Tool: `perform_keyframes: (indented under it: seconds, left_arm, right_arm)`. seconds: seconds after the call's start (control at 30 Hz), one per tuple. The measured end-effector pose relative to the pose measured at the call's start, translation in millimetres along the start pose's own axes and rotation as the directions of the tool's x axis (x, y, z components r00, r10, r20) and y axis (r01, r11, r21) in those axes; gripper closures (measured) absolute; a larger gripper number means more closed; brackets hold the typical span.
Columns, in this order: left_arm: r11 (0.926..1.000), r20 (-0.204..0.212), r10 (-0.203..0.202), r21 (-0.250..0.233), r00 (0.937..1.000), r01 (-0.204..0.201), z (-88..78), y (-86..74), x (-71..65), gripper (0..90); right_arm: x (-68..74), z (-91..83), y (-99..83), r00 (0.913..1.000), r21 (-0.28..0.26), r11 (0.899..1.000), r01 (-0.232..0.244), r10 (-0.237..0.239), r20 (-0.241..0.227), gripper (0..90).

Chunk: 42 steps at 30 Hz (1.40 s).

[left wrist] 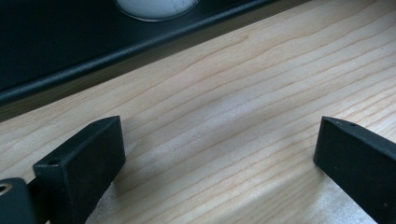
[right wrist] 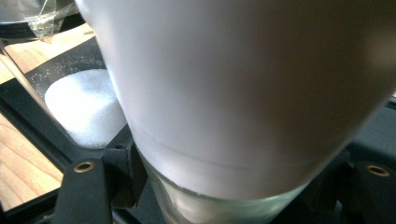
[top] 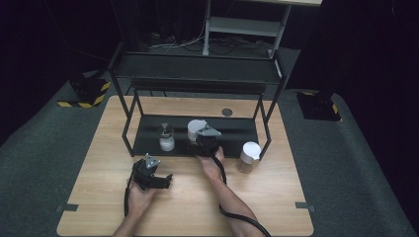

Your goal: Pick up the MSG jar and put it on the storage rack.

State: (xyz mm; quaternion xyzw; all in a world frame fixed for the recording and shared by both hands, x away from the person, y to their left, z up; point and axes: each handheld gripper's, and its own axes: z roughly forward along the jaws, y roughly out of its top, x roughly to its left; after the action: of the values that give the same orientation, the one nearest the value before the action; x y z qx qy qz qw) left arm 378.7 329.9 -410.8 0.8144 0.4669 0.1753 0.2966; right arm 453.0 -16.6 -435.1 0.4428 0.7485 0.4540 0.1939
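A white-lidded glass jar [top: 196, 128] stands on the lower board of the black rack [top: 148, 143]. My right gripper [top: 203, 140] reaches in from the front and is shut on it. In the right gripper view the jar [right wrist: 243, 84] looms close, its glass body pressed between the two jaws of my right gripper [right wrist: 224, 179]. My left gripper [top: 155, 178] rests low over the wooden table [top: 99, 163] in front of the rack. Its jaws stand wide apart in the left gripper view, with only bare wood under my left gripper [left wrist: 219, 140].
A dark-lidded jar of white grains [top: 165, 137] stands on the rack's board left of the held jar; its base [left wrist: 156, 5] is just past the rack's front rail [left wrist: 140, 44]. Another white-lidded jar [top: 249, 156] stands on the table beside the rack's right leg. The rack's upper shelf [top: 197, 69] overhangs.
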Motion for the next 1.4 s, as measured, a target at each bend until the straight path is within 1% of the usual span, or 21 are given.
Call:
perform_keyframes:
  seconds: [0.2, 0.23, 0.4, 0.63, 0.83, 0.93, 1.0, 1.1, 1.27, 1.4]
  left_arm:
    - [1.0, 0.0, 0.0, 0.0, 1.0, 0.0, 0.0, 0.0, 0.0, 2.0]
    - [1.0, -0.001, 0.007, 0.003, 1.0, -0.007, -0.1, 0.5, 0.4, 2.0]
    - [1.0, -0.001, 0.007, 0.003, 1.0, -0.007, -0.1, 0.4, 0.3, 2.0]
    - [1.0, -0.001, 0.008, 0.003, 1.0, -0.008, -0.1, 0.4, 0.3, 2.0]
    - [1.0, -0.001, 0.007, 0.003, 1.0, -0.007, -0.1, 0.4, 0.3, 2.0]
    - [1.0, -0.001, 0.007, 0.003, 1.0, -0.007, -0.1, 0.4, 0.3, 2.0]
    - [1.0, -0.001, 0.008, 0.003, 1.0, -0.008, -0.1, 0.5, 0.3, 2.0]
    - [1.0, -0.001, 0.008, 0.003, 1.0, -0.008, -0.1, 0.4, 0.3, 2.0]
    - [1.0, -0.001, 0.008, 0.003, 1.0, -0.008, -0.1, 0.4, 0.3, 2.0]
    - [1.0, -0.001, 0.008, 0.003, 1.0, -0.008, -0.1, 0.4, 0.3, 2.0]
  right_arm:
    - [0.6, 2.2, -1.2, 1.0, -0.006, 1.0, 0.008, -0.008, 0.0, 30.4]
    - [0.4, 2.2, -1.3, 1.0, -0.006, 1.0, 0.008, -0.008, -0.001, 30.3]
    - [1.4, 2.5, -2.3, 0.9998, -0.009, 1.0, 0.018, -0.018, 0.0, 30.3]
    - [-0.7, 2.9, -2.8, 0.9998, -0.009, 1.0, 0.017, -0.017, -0.008, 30.1]
    - [-3.4, 2.7, -1.7, 0.9998, -0.006, 1.0, 0.005, -0.005, -0.017, 29.2]
    - [-3.4, 2.5, -1.4, 0.9999, -0.006, 1.0, 0.002, -0.002, -0.017, 27.4]
    - [-4.3, 2.6, -0.5, 0.9998, -0.006, 1.0, -0.005, 0.004, -0.021, 23.7]
    - [-7.8, 2.3, -0.5, 0.9992, -0.01, 0.999, -0.03, 0.03, -0.027, 18.6]
    - [-10.1, 1.8, 0.3, 0.9989, -0.003, 0.999, -0.036, 0.036, -0.03, 16.1]
    - [-13.4, -0.5, -1.3, 0.998, -0.005, 0.999, -0.039, 0.039, -0.049, 14.2]
